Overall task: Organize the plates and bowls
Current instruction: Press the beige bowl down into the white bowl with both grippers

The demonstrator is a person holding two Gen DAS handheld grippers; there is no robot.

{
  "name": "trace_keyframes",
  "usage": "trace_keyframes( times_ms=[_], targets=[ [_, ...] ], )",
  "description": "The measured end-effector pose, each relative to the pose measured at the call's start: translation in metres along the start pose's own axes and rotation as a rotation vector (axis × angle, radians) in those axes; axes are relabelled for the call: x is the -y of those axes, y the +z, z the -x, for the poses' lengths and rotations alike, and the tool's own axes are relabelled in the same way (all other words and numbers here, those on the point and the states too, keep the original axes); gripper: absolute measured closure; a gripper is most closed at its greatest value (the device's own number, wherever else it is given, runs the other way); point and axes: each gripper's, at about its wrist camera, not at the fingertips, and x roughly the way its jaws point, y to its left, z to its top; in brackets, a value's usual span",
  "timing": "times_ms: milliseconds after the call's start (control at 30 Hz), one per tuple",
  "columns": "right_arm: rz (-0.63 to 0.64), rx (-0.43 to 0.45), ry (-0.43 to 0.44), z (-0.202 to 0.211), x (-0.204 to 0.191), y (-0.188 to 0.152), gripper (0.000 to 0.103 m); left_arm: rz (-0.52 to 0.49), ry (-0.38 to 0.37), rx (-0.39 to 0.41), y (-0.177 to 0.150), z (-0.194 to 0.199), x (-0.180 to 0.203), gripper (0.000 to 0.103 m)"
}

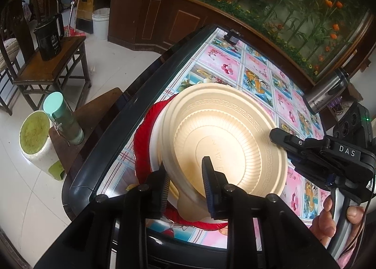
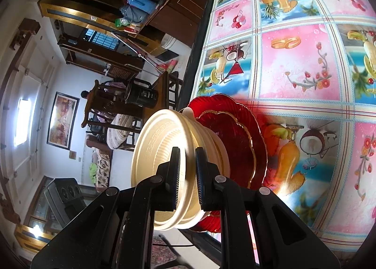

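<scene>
A cream plastic bowl [image 1: 223, 137] sits on top of a stack of cream bowls resting on red scalloped glass plates [image 1: 142, 142] near the table's left edge. My left gripper [image 1: 185, 179] is shut on the near rim of the top bowl. My right gripper [image 1: 273, 135] comes in from the right and its jaws pinch the bowl's far right rim. In the right wrist view the right gripper [image 2: 188, 170] clamps the rim of the cream bowl [image 2: 162, 151], with the red plates [image 2: 237, 147] beneath the stack.
The table has a glass top over a pink and blue fruit-print cloth [image 1: 256, 76] with a dark rim [image 1: 131, 104]. A steel thermos [image 1: 326, 93] lies at the far right edge. Beside the table stand a green bottle [image 1: 63, 118], a white jar [image 1: 37, 140] and a wooden chair with a black kettle [image 1: 49, 36].
</scene>
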Motion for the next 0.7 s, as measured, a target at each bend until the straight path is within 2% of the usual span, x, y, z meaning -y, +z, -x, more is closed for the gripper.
trace_keyframes(
  times_ms=[500, 700],
  targets=[
    [0.073, 0.045, 0.034, 0.001, 0.003, -0.008, 0.090, -0.049, 0.038, 0.040, -0.005, 0.000, 0.006, 0.075],
    [0.120, 0.069, 0.025, 0.001, 0.001, -0.013, 0.090, -0.096, 0.064, 0.052, -0.007, -0.002, 0.012, 0.065]
  ],
)
